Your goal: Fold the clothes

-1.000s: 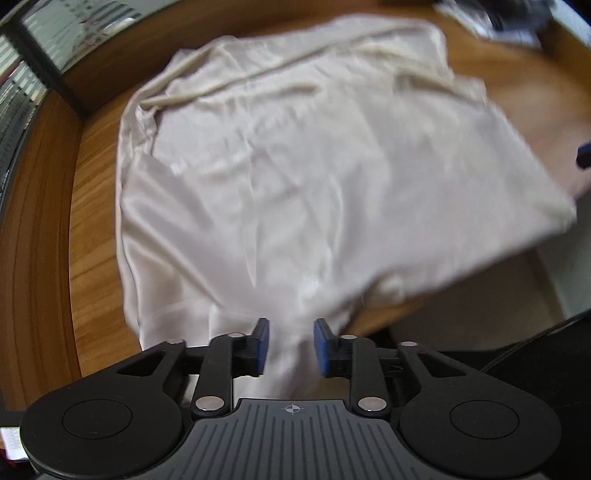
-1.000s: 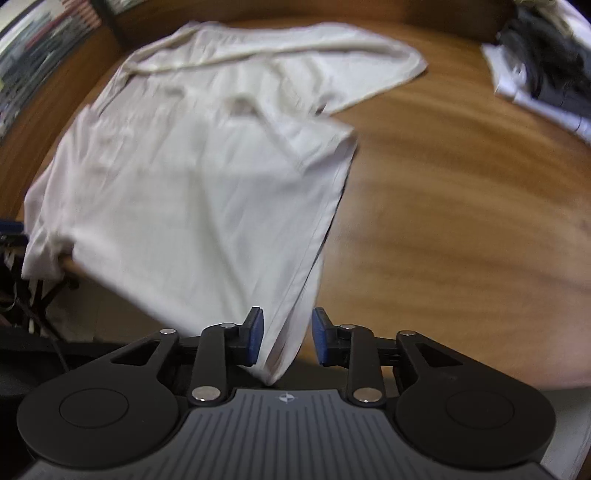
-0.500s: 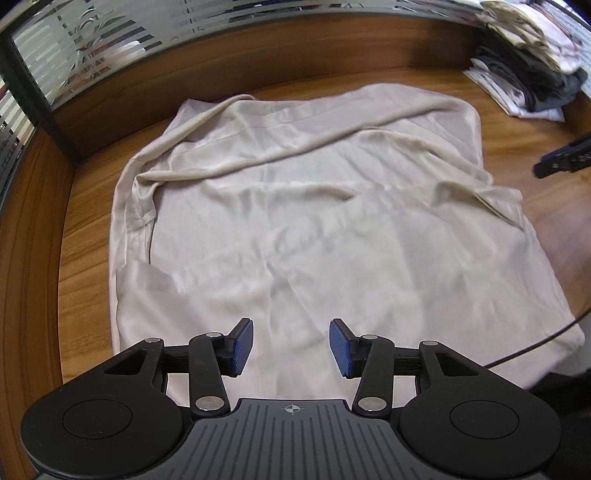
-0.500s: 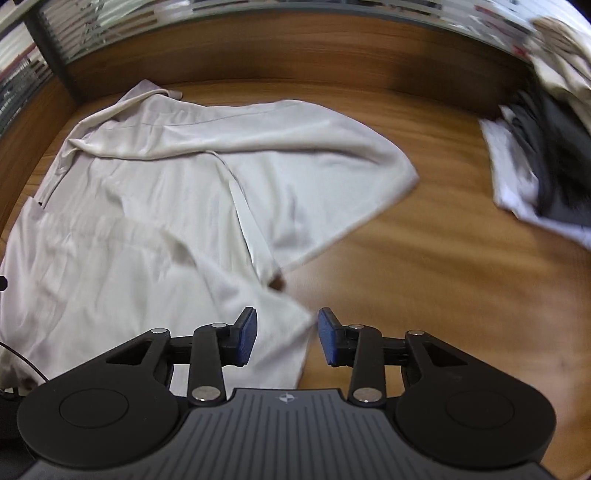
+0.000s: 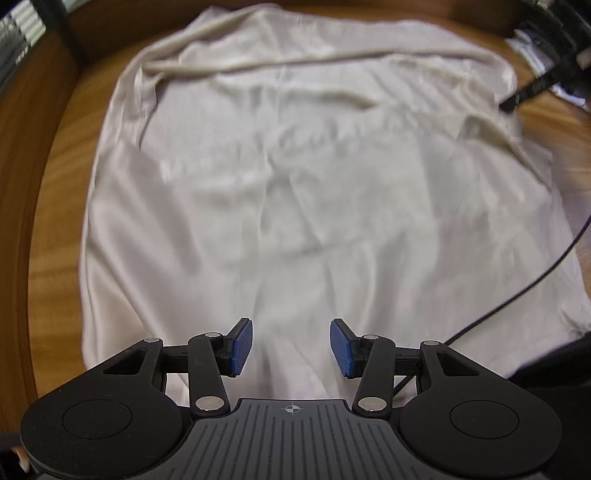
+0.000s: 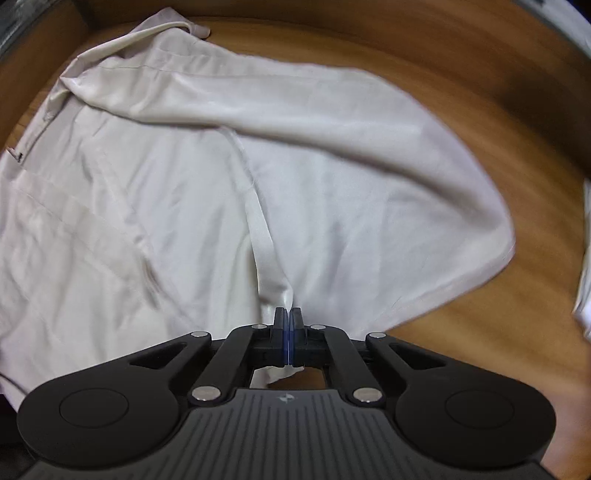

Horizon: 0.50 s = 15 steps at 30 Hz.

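Note:
A cream shirt (image 5: pixel 295 184) lies spread over the wooden table (image 5: pixel 48 184), with a sleeve folded across its far end. My left gripper (image 5: pixel 291 345) hangs open above the near hem, its blue pads (image 5: pixel 240 345) well apart with nothing pinched between them. In the right wrist view the same shirt (image 6: pixel 184 184) shows a raised ridge of cloth running straight into my right gripper (image 6: pixel 288 321). That gripper is shut on the shirt's edge, and a scrap of fabric shows behind its fingers.
A black cable (image 5: pixel 535 280) crosses the shirt's right side. A dark bar (image 5: pixel 532 88) and a blurred pile of dark and light clothes (image 5: pixel 554 22) sit at the far right. White folded cloth (image 6: pixel 585 258) lies at the right edge. Bare wood (image 6: pixel 480 92) lies beyond the shirt.
The left gripper let go of the hem, opened and sank closer to the shirt. The right gripper swept across the shirt and closed on a fold of its edge.

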Motion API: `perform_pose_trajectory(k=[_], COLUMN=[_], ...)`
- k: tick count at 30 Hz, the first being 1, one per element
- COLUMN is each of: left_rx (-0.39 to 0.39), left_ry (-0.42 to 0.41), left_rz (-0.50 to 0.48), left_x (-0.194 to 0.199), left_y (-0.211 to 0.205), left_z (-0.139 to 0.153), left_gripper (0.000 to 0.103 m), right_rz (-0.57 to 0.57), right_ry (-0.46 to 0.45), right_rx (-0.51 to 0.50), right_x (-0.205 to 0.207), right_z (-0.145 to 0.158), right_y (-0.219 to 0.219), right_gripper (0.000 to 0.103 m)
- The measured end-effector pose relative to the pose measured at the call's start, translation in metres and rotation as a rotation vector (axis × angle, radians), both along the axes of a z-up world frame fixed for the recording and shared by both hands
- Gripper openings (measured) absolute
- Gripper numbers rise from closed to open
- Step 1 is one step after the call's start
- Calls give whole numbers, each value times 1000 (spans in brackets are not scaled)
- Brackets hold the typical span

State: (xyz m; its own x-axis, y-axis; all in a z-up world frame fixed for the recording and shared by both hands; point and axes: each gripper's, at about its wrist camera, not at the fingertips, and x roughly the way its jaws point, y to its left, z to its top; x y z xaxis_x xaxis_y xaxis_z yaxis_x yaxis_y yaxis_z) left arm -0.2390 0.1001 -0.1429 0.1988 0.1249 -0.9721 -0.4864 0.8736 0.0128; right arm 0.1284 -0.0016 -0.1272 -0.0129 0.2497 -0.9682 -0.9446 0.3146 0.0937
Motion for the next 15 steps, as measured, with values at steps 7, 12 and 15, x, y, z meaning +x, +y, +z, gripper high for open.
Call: perform_pose_trajectory(k=[7,12,15], left_rx=[-14,13,37], left_ry=[-14,-43,-54], left_rz=[29,37,33], left_x=[3,9,12], left_y=[2,10,12], left_z=[7,24,32], left_gripper=[49,49,49], right_rz=[53,76,75], right_ry=[-183,-304,-385], right_rx=[11,42,68], right_x=[53,90,99], right_z=[24,42,49], right_y=[32,65,81], right_gripper=[0,0,0])
